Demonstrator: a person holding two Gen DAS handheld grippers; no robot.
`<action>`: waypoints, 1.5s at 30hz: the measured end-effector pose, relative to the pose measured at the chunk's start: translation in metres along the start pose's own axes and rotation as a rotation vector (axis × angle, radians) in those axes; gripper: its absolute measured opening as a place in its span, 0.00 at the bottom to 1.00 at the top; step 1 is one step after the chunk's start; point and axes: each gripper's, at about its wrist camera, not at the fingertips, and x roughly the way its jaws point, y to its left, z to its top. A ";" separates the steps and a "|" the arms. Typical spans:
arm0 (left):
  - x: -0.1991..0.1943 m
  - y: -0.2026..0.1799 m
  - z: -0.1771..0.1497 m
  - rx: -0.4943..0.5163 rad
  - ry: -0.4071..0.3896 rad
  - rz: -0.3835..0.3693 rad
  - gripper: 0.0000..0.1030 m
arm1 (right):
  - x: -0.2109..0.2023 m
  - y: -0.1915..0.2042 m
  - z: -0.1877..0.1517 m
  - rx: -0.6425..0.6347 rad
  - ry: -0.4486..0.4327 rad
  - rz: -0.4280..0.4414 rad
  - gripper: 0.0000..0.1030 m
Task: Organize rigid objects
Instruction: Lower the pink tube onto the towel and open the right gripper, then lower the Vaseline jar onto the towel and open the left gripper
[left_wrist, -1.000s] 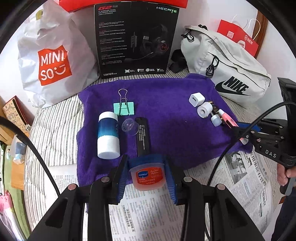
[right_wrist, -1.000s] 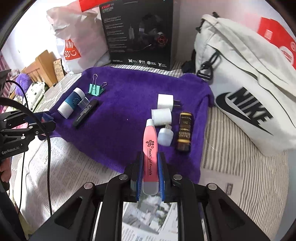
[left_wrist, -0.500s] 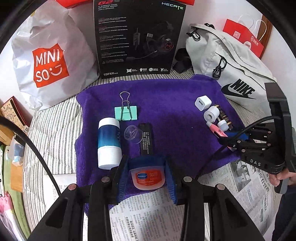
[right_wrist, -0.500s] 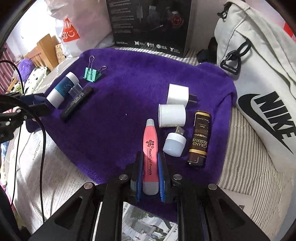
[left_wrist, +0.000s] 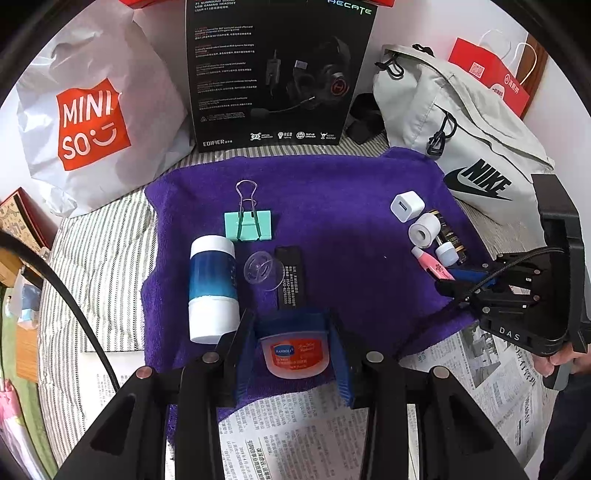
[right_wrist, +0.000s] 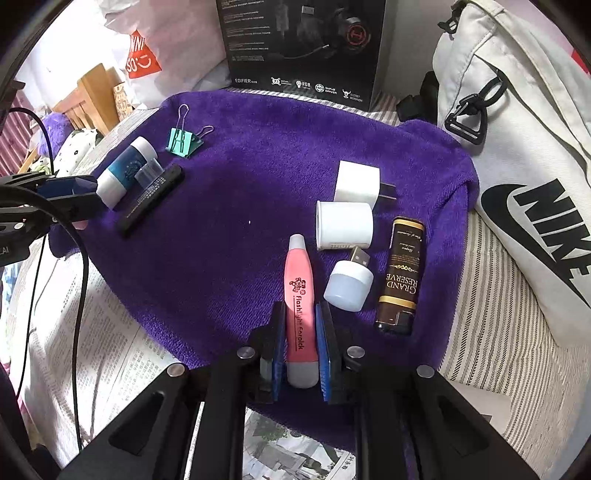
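Note:
My left gripper (left_wrist: 291, 315) is shut on a small orange jar (left_wrist: 294, 356), over the near edge of the purple towel (left_wrist: 332, 221). Ahead of it lie a blue-and-white bottle (left_wrist: 212, 288), a green binder clip (left_wrist: 247, 225), a clear cap (left_wrist: 263, 269) and a black bar (left_wrist: 290, 277). My right gripper (right_wrist: 301, 308) holds a pink flashlight earpick (right_wrist: 299, 280) flat on the towel (right_wrist: 240, 184); its jaws are just starting to open. Right of the earpick sit a USB lamp (right_wrist: 349, 284), a white cylinder (right_wrist: 343, 225), a white charger (right_wrist: 356, 181) and a brown lighter (right_wrist: 400, 273).
A Miniso bag (left_wrist: 88, 122), a black headset box (left_wrist: 273, 74) and a Nike bag (left_wrist: 469, 147) wall off the back. Newspaper (left_wrist: 295, 435) covers the near side, striped sheet (left_wrist: 103, 266) the left. A hand (left_wrist: 561, 360) holds the right gripper's handle.
The right gripper has come down and forward, bringing the pink earpick onto the towel beside the USB lamp. The left gripper has hardly moved with its jar.

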 end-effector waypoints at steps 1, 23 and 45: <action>0.001 0.001 0.001 -0.002 0.003 -0.003 0.34 | -0.001 -0.001 -0.001 0.005 0.001 0.012 0.24; 0.036 -0.021 0.011 0.010 0.049 -0.057 0.34 | -0.036 -0.025 -0.027 0.113 -0.044 0.004 0.41; 0.075 -0.054 0.035 0.133 0.094 -0.047 0.34 | -0.051 -0.022 -0.032 0.095 -0.074 -0.008 0.45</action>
